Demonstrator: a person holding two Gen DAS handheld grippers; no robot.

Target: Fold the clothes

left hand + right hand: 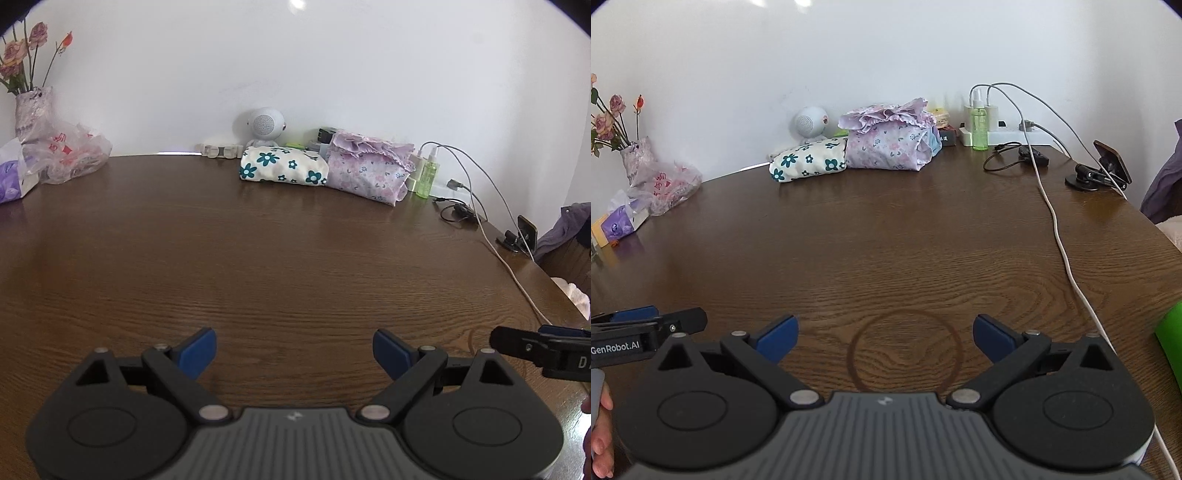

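Observation:
Two folded garments lie side by side at the far edge of the brown wooden table [258, 258]. One is cream with teal flowers [283, 164] [809, 161]; the other is lilac with a ruffled trim [369, 166] [888, 138]. My left gripper [294, 349] hovers over bare wood near the front, jaws wide open, nothing between its blue pads. My right gripper [885, 338] is likewise open and holds nothing, just to the right of the left one. Each gripper's tip shows at the edge of the other's view.
A vase of dried roses [31, 107], a plastic bag [74, 155] and a tissue pack [622, 223] sit at the far left. A round white speaker [264, 125], green spray bottle [979, 122], power strip, cables [1060, 236] and a phone on a stand [1108, 162] occupy the back and right.

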